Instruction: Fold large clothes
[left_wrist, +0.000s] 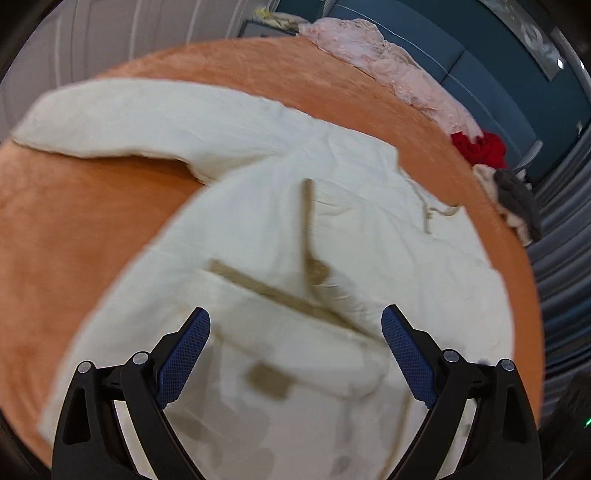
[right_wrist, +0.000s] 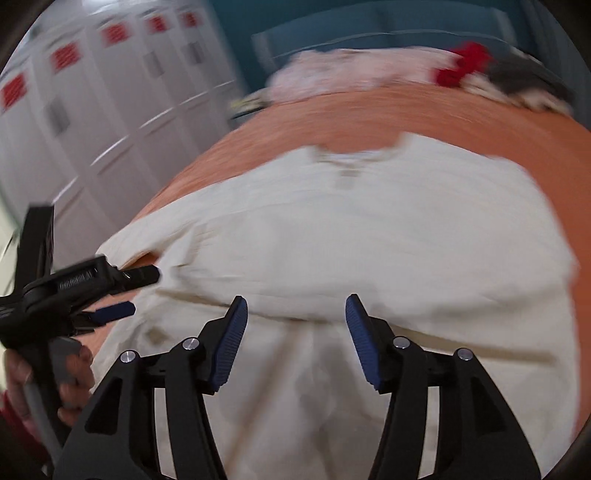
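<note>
A large cream long-sleeved garment (left_wrist: 369, 221) lies spread over an orange blanket-covered surface (left_wrist: 74, 240). One sleeve (left_wrist: 129, 122) stretches out to the left in the left wrist view. The right wrist view shows the garment (right_wrist: 369, 240) with its collar (right_wrist: 347, 158) at the far side. My left gripper (left_wrist: 295, 314) is open just above the cloth, with a folded layer and tan trim lying between and beyond its fingers. My right gripper (right_wrist: 295, 299) is open over a fold edge, its pads clear of the fabric. The left gripper (right_wrist: 146, 290) also shows at the left, at the garment's edge.
A pile of pink clothes (left_wrist: 388, 62), a red cloth (left_wrist: 480, 146) and a grey cloth (left_wrist: 517, 199) lie along the far edge of the surface. White lockers (right_wrist: 92, 92) stand to the left. A person's hand (right_wrist: 74, 373) holds the left gripper's handle.
</note>
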